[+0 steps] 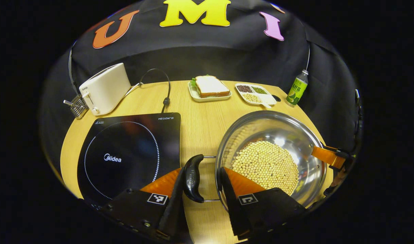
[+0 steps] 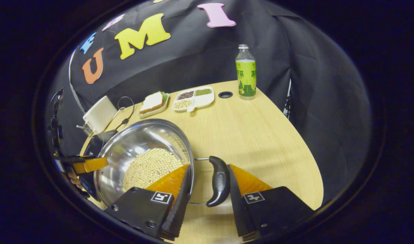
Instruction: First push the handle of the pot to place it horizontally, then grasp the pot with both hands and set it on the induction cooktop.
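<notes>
A steel pot (image 1: 278, 127) (image 2: 132, 142) half full of pale soybeans (image 1: 266, 166) (image 2: 149, 166) stands on the wooden table, just right of the black induction cooktop (image 1: 125, 152) (image 2: 93, 144). My left gripper (image 1: 202, 169) is open and straddles the pot's black side handle (image 1: 193, 179), its right finger over the rim. On the opposite side my right gripper (image 2: 210, 166) is open around the other black handle (image 2: 219, 181), with its left finger reaching inside the rim. Each gripper's finger (image 1: 323, 155) (image 2: 90, 165) shows at the pot's far edge in the other's view.
At the back stand a white toaster (image 1: 105, 88) (image 2: 100, 113) with its cord (image 1: 166, 98), a sandwich on a plate (image 1: 210, 86) (image 2: 153, 101), a divided dish of beans (image 1: 256, 93) (image 2: 193, 96) and a green bottle (image 1: 297, 88) (image 2: 245, 73). Bare tabletop (image 2: 261, 135) lies right of the pot.
</notes>
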